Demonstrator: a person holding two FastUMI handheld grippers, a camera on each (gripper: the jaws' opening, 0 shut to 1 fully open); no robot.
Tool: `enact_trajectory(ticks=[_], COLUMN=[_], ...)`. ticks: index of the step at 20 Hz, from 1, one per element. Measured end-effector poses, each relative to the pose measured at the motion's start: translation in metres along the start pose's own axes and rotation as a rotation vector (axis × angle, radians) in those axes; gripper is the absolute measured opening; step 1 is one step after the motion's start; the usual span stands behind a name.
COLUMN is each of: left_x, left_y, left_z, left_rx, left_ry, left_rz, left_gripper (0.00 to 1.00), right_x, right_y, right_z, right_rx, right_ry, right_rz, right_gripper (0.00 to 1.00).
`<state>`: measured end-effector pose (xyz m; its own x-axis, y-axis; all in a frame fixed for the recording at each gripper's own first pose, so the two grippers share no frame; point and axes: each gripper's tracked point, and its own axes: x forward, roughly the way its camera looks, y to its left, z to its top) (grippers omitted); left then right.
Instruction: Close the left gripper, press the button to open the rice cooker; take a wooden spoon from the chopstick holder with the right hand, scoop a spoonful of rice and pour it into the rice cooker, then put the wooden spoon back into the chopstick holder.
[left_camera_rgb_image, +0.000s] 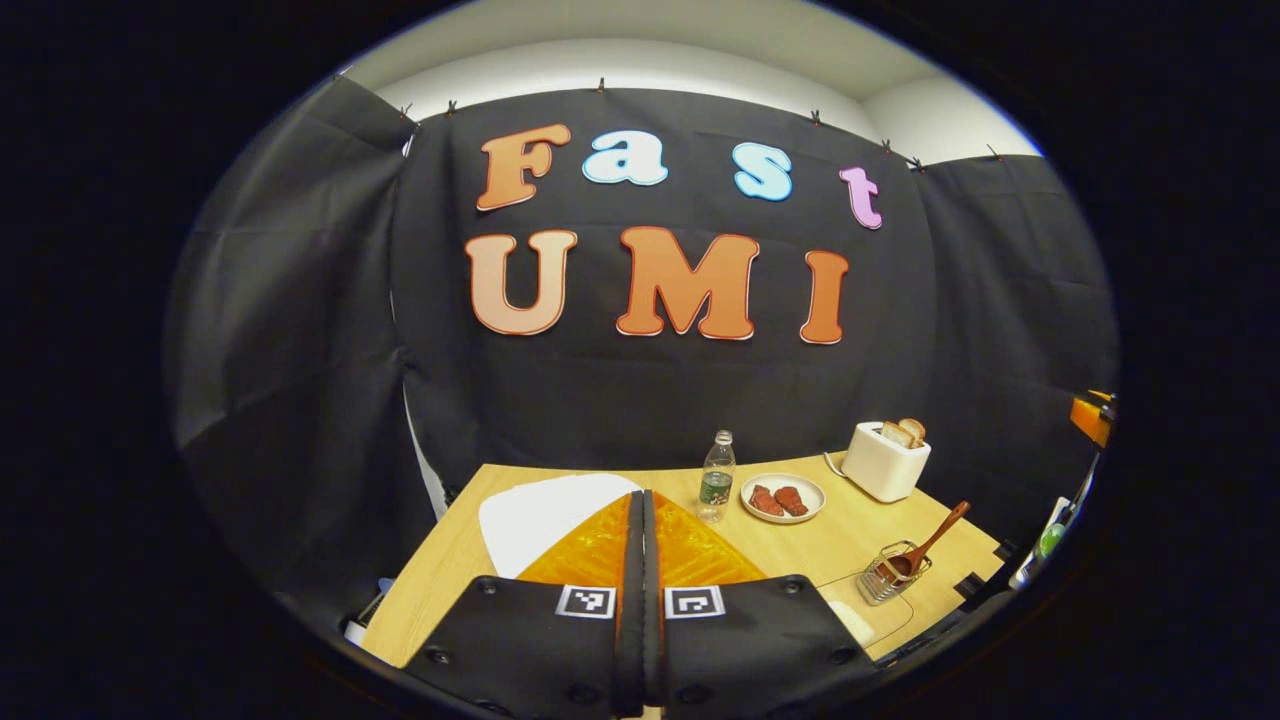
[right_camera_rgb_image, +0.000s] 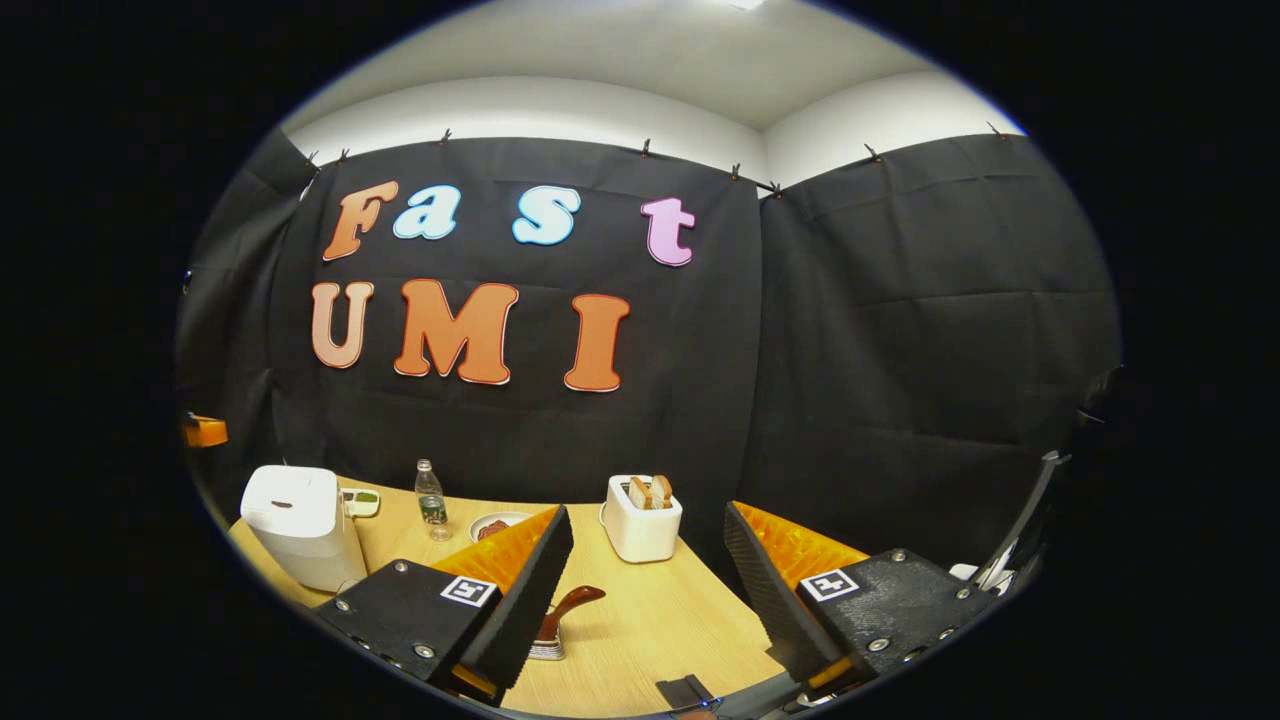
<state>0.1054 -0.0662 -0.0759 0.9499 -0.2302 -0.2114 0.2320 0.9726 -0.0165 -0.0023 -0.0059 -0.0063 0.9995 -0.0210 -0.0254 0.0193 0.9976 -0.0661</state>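
- Left gripper (left_camera_rgb_image: 641, 530): its fingers are pressed together with nothing between them, held above the near edge of the table (left_camera_rgb_image: 800, 555).
- Rice cooker (right_camera_rgb_image: 303, 524): seen in the right gripper view as a white upright body at the left end of the table, lid down. In the left gripper view it is largely hidden behind the closed fingers; only a white curved top is seen.
- Right gripper (right_camera_rgb_image: 645, 575): its fingers are spread wide apart and hold nothing.
- Wooden spoon (left_camera_rgb_image: 932, 541): it stands tilted in the chopstick holder (left_camera_rgb_image: 890, 573), a wire basket near the table's right edge. In the right gripper view both are partly covered by one finger.
- Rice for scooping cannot be made out.
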Motion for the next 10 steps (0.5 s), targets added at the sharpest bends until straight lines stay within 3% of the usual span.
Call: enact_trajectory(ticks=[10], left_x=[0.078], left_y=[0.017], left_z=[-0.086], left_rx=[0.011], left_ry=[0.200], left_rz=[0.009], left_gripper=[0.04], right_x=[0.001], right_y=[-0.031], right_z=[-0.020], right_rx=[0.003], right_ry=[0.051], right_rz=[-0.080], right_gripper=[0.95])
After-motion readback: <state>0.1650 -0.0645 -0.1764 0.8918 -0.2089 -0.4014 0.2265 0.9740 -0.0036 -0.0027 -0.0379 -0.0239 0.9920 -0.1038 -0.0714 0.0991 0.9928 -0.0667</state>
